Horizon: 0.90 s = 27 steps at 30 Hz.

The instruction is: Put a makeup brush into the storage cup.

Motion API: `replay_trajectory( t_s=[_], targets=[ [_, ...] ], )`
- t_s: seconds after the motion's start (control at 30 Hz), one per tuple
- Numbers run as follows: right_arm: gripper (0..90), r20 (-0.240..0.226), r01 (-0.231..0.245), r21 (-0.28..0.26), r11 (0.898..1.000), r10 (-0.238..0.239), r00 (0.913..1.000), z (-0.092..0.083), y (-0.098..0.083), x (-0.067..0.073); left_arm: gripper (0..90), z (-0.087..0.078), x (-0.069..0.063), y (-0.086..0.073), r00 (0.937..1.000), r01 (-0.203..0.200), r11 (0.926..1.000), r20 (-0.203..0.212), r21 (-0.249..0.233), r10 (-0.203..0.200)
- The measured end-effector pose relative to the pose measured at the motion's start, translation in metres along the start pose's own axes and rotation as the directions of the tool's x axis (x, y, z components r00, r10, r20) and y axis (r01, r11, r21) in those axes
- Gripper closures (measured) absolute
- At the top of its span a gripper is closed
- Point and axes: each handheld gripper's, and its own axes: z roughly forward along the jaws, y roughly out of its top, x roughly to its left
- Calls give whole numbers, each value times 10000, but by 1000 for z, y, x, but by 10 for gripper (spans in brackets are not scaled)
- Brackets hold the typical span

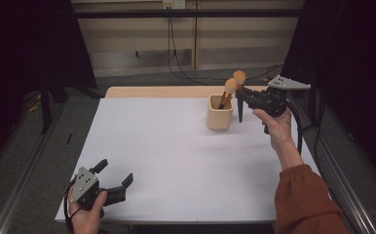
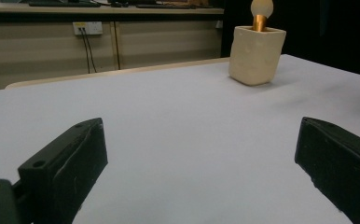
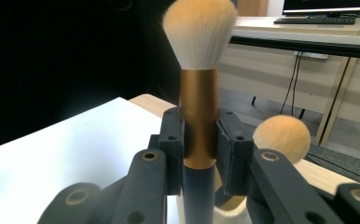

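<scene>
1. Right gripper (image 3: 200, 140) clamped on a makeup brush (image 3: 198, 74), upright, just beside the cream holder (image 1: 219, 114).
2. Second brush (image 1: 227, 91) standing inside that holder.
3. Left gripper (image 1: 114, 174) spread apart, empty, well apart from the holder.

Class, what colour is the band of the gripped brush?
Copper-gold band, clearest in the right gripper view.

Left gripper (image 1: 114, 177) rests low, fingers (image 2: 66, 163) spread wide; right gripper (image 1: 240, 97) raised, fingers clamped.
</scene>
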Motion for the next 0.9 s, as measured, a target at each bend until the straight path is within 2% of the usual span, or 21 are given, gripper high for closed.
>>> replay_trajectory(
  t_s=[0.37, 0.57, 0.9],
  targets=[
    [740, 341, -18, -158, 9999, 24, 9994, 13, 12, -4, 23, 0, 1, 1, 10000, -33, 10000, -23, -43, 32],
    [739, 443, 153, -225, 9996, -143, 9989, 23, 19, -5, 22, 1, 2, 1, 10000, -5, 10000, -24, -91, 4],
    [740, 447, 368, -210, 9991, -358, 9984, 43, 30, -5, 22, 5, 6, 2, 9997, 248, 9992, -16, -322, -249]
  ],
)
